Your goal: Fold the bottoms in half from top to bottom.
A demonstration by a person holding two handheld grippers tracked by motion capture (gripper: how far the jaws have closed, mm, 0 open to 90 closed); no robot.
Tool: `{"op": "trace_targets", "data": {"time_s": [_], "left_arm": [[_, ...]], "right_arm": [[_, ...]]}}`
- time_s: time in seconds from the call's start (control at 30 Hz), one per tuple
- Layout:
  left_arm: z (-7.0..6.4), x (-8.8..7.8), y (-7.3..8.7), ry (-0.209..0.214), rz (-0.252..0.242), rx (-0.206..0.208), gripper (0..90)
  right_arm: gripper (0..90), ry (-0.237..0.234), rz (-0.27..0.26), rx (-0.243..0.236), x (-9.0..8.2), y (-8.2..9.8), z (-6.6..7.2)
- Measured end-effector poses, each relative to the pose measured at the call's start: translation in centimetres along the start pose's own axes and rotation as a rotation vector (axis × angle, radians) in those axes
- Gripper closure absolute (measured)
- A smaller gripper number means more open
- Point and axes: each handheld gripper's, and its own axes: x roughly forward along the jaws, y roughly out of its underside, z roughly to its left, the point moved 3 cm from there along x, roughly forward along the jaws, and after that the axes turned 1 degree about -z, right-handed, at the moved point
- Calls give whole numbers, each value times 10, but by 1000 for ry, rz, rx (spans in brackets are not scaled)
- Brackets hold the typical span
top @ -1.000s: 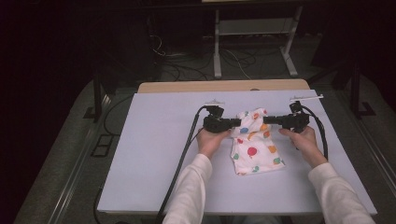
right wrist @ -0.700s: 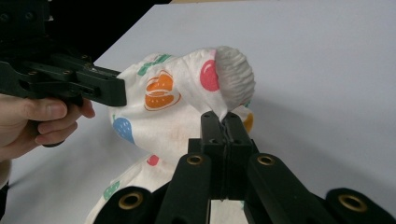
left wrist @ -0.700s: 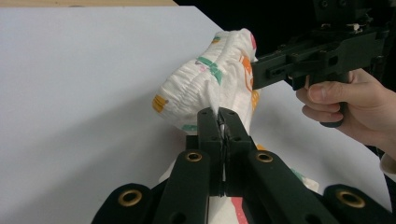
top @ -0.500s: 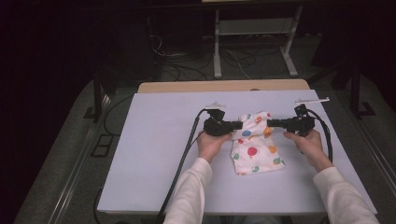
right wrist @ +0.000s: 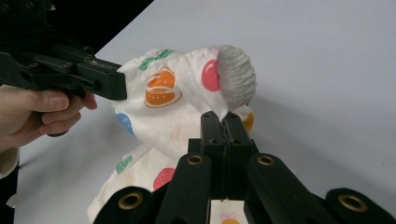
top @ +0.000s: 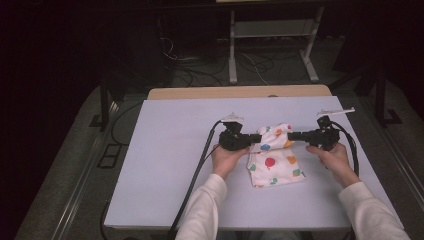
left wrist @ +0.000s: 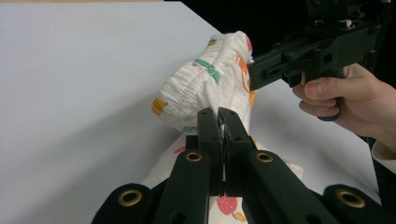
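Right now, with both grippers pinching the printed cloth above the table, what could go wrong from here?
1. The left gripper and right gripper each pinch just a thin bit of the printed cloth near its gathered edge, so one side may slip free.
2. Its lower part lies on the white table; it could drag and unfold unevenly.

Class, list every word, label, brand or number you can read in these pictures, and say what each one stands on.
None: no readable text anywhere.
The white garment carries only coloured fruit pictures, no letters.
The left hand-held gripper and right hand-held gripper show no legible marking.
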Motion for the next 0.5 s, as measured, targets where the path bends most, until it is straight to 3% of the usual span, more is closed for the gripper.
{"op": "trace_targets", "data": {"time_s": [0.5], "left_arm": [[-5, -3, 9, 6, 0, 15, 883]], "right_arm": [[885, -5, 13, -17, -4, 8, 9]]}}
